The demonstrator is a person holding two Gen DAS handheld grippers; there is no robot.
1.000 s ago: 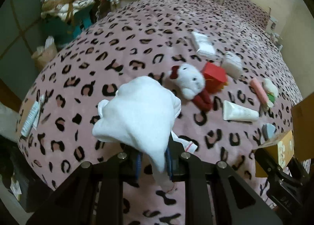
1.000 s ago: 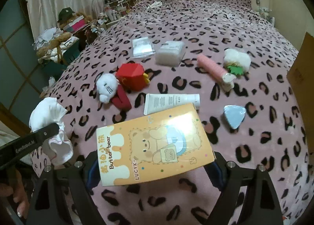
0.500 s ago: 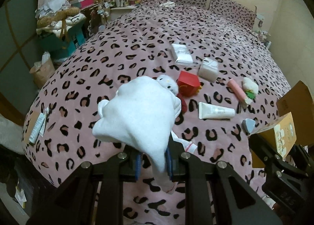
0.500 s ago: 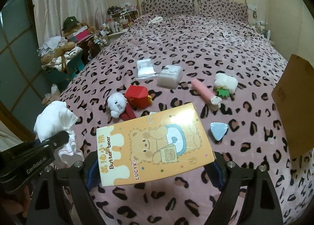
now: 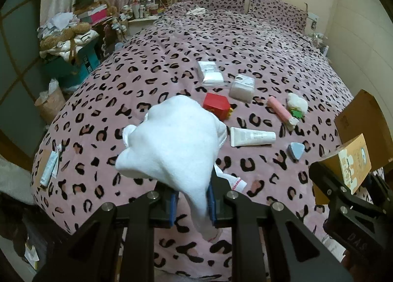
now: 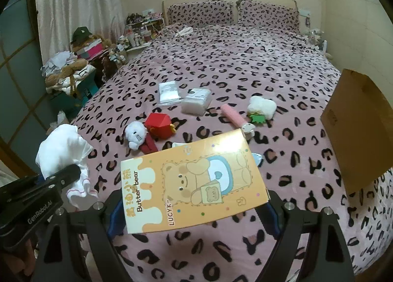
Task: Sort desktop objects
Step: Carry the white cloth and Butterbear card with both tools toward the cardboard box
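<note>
behind white cloth [image 5: 176, 144], plush toy hidden, tube [image 5: 253, 136] half covered

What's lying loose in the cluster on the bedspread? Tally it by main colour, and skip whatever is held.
White: 5 (packet, pad pack, plush toy, fluffy piece, tube)
Red: 1 (box)
Pink: 1 (stick)
Blue: 1 (triangle)
Total: 8
</note>
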